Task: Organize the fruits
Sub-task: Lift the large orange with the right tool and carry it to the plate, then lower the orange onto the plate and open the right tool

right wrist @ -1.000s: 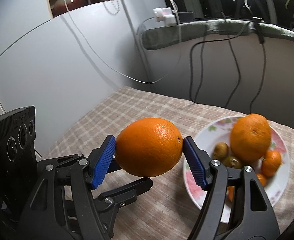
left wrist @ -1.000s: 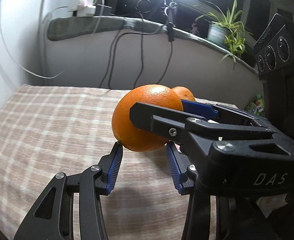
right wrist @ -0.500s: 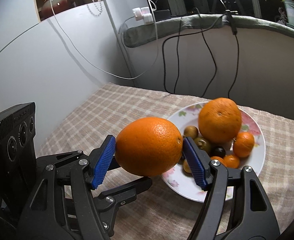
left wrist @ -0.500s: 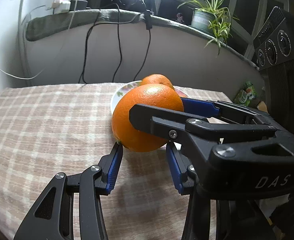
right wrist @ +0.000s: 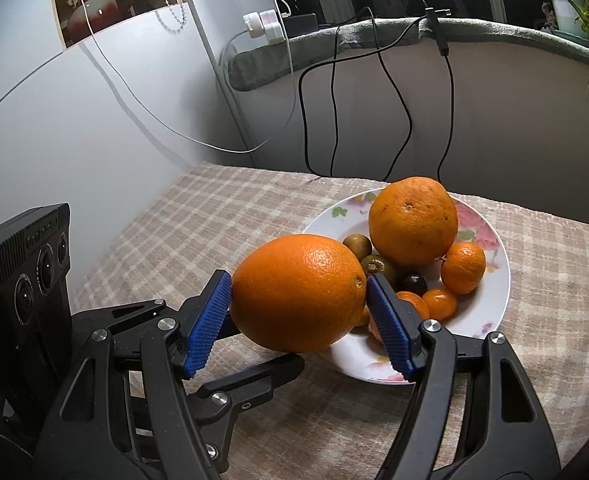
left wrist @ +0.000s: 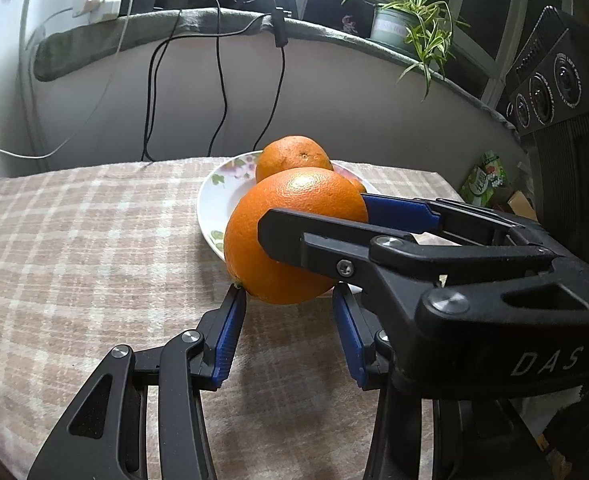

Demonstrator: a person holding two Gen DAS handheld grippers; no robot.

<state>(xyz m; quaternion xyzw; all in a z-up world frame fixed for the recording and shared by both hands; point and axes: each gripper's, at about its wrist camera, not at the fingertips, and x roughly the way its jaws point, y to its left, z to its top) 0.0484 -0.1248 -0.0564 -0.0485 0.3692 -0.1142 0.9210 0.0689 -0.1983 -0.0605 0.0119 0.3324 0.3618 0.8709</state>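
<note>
Right tongs pinch my orange, left tongs part-open, empty; carrying step; next, lower it onto the plate, lower right.

Both views have swung round toward the plate — a second ago the left wrist view only caught a sliver of the second big orange behind the held orange, now plate rim and that orange show plainly. In the right wrist view the plate has slid from the right edge to centre, closer under the held fruit.
</note>
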